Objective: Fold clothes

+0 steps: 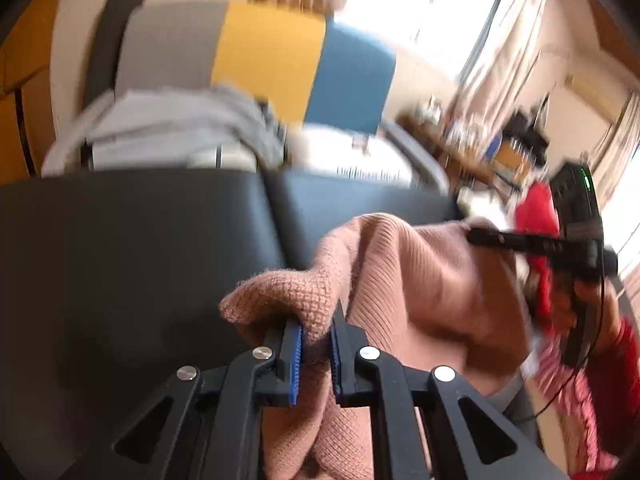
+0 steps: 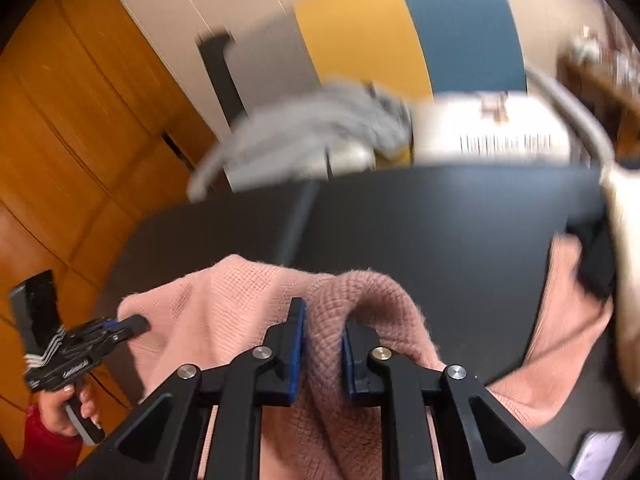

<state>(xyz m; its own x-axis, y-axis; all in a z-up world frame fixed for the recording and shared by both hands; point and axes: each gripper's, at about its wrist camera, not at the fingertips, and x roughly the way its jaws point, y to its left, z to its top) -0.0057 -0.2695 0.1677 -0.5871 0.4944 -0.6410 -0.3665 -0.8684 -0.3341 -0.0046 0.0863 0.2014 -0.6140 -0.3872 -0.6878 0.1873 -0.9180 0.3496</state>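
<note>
A pink knitted sweater [image 1: 420, 280] hangs lifted above a black table [image 1: 140, 260]. My left gripper [image 1: 316, 344] is shut on a bunched waffle-knit edge of it, the blue pads pressing the cloth. My right gripper [image 2: 324, 340] is shut on another thick fold of the same sweater [image 2: 224, 300]. In the left wrist view the right gripper [image 1: 480, 236] shows at the right, its tip buried in the sweater's far corner, held by a hand in a red sleeve [image 1: 624, 380]. In the right wrist view the left gripper [image 2: 136, 324] shows at the lower left, clamped on the sweater's edge.
A grey garment [image 1: 172, 128] lies heaped on a stand behind the table. Behind it stands a grey, yellow and blue panel [image 1: 272, 60]. Wooden cupboards [image 2: 60, 140] fill the left of the right wrist view. A cluttered desk [image 1: 472, 148] and curtains [image 1: 508, 52] stand at the window.
</note>
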